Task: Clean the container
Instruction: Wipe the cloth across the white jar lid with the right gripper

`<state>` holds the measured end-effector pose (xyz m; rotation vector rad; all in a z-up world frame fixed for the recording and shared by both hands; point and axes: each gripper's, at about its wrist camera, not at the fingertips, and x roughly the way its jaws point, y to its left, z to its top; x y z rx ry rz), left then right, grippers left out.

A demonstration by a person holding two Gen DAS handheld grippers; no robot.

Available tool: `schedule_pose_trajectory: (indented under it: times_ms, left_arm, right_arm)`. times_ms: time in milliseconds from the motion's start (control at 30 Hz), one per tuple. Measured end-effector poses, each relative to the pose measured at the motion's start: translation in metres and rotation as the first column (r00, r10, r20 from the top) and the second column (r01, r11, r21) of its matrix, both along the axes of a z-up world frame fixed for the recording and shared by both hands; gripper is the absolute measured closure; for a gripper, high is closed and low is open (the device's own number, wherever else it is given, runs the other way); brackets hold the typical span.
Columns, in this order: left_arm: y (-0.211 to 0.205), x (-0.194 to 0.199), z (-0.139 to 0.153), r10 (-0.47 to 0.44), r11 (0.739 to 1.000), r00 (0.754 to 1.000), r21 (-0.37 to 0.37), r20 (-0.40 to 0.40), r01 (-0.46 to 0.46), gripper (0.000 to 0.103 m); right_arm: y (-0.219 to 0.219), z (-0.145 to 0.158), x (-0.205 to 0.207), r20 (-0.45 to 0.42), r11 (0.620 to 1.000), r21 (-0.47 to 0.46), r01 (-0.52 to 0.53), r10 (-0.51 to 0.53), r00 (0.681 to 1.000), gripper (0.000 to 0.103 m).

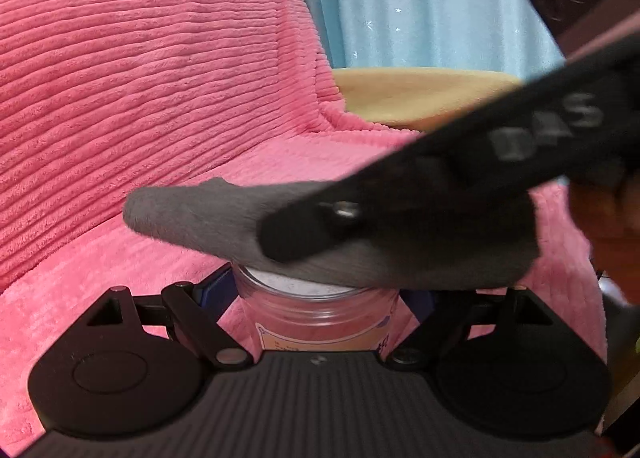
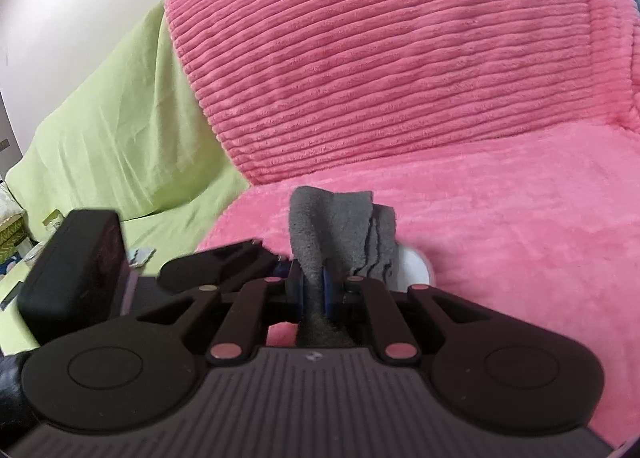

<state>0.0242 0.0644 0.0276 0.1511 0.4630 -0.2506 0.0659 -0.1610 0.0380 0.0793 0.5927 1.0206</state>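
The left gripper (image 1: 320, 310) clamps the clear jar (image 1: 320, 314) upright above the pink sofa (image 1: 160, 97), steadying it, so the right gripper (image 2: 316, 290), pinching a grey cloth (image 2: 336, 225), can wipe its top.
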Motion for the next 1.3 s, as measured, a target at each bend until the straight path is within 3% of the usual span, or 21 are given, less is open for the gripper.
schedule_pose_trajectory:
  times_ms: [133,333,533,633,833,967,1133,1300]
  left_arm:
    - [0.0,0.003,0.0,-0.003,1.0,1.0,-0.005,-0.005,0.003,0.018]
    - [0.0,0.0,0.001,-0.018,1.0,1.0,0.0,-0.001,0.018,0.018]
    - [0.002,-0.002,0.0,-0.01,1.0,1.0,-0.008,-0.003,0.01,0.018]
    - [-0.001,-0.003,-0.001,-0.001,1.0,1.0,0.005,0.004,0.001,0.018]
    - [-0.005,-0.005,-0.002,0.002,1.0,1.0,0.026,0.018,-0.003,0.018]
    - [0.0,-0.003,-0.002,-0.01,1.0,1.0,0.007,0.012,0.009,0.018]
    - [0.003,-0.003,-0.003,-0.015,1.0,1.0,-0.002,0.011,0.015,0.018]
    - [-0.001,-0.009,-0.006,-0.04,0.999,0.999,-0.003,0.007,0.04,0.018]
  right_arm:
    - [0.008,0.0,0.008,0.073,0.998,-0.032,0.05,-0.047,0.996,0.097]
    - [-0.013,0.0,0.008,0.077,0.994,-0.059,0.092,-0.088,0.993,0.097]
    - [-0.026,0.004,-0.01,0.003,0.998,-0.053,-0.039,0.039,0.999,0.096]
    - [-0.014,0.0,-0.006,-0.021,0.999,-0.017,-0.044,0.044,0.999,0.096]
    - [0.015,0.002,0.003,0.116,0.996,-0.07,0.06,-0.051,0.992,0.097]
    - [0.01,0.003,0.011,0.15,0.987,-0.096,0.129,-0.114,0.982,0.097]
    - [-0.014,0.006,0.009,0.104,0.982,-0.124,0.143,-0.131,0.986,0.096]
    - [-0.031,0.007,0.0,0.028,0.992,-0.11,0.063,-0.061,0.998,0.096]
